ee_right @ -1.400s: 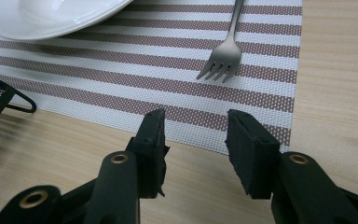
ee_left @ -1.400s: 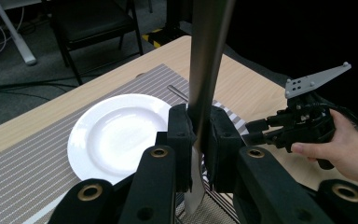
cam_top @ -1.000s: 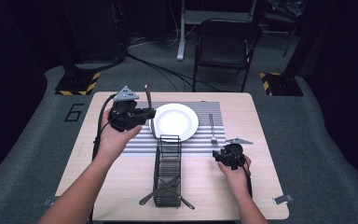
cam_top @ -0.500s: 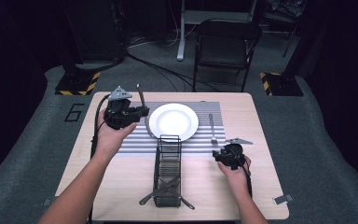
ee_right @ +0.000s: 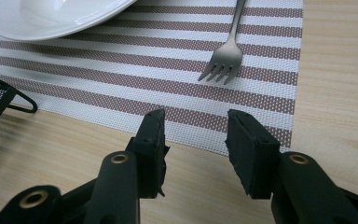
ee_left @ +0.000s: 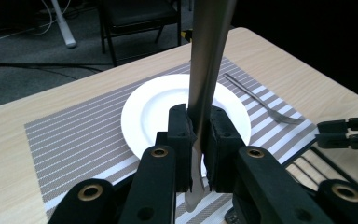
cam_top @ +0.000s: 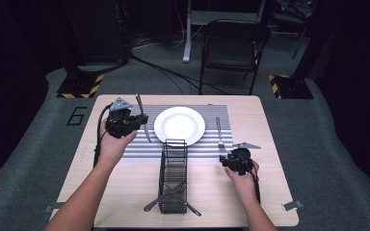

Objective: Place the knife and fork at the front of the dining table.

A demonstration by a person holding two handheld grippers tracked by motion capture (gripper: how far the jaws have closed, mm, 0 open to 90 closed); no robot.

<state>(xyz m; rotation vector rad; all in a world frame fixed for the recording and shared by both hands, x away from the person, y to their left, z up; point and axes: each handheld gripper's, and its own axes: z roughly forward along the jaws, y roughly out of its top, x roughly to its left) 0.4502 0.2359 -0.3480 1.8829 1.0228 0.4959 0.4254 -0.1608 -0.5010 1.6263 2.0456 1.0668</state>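
Each handheld gripper is matte black plastic. The left gripper (cam_top: 125,120) carries a grey three-cornered plate on top, and a black cable trails from its body. The right gripper (cam_top: 237,161) bears a matching grey plate. Each jaw arm has brass-coloured ringed pivot holes and ends in a blocky black pad (ee_right: 154,135). Both forearms are bare, without sleeves.

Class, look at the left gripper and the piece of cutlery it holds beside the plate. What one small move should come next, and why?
Probably lower the left gripper and lay its knife flat on the striped placemat, left of the plate. The jaws clamp the knife nearly upright above that bare strip, and a fork already lies on the mat at the plate's other side, so this looks like a place setting.
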